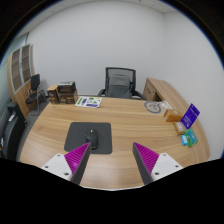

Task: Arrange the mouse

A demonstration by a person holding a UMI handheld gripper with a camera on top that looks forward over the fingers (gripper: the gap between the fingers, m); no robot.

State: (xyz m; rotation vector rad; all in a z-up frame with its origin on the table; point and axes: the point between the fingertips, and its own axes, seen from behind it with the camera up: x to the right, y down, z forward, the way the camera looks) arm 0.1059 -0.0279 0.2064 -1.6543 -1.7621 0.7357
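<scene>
Approach step: gripper (110, 165) spread, empty, above desk (130, 120); mouse (91, 131) on mat (88, 136) ahead, next descend onto it

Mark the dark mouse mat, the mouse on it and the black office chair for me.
dark rectangular mouse mat (86, 137), gripper view, bare centre of mat
small dark mouse (95, 129), gripper view, its top
black mesh-backed office chair (120, 80), gripper view, backrest

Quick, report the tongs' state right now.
Tongs: open, holding nothing; they hover over the wooden table, with the dark mouse pad just ahead of the left finger.
</scene>
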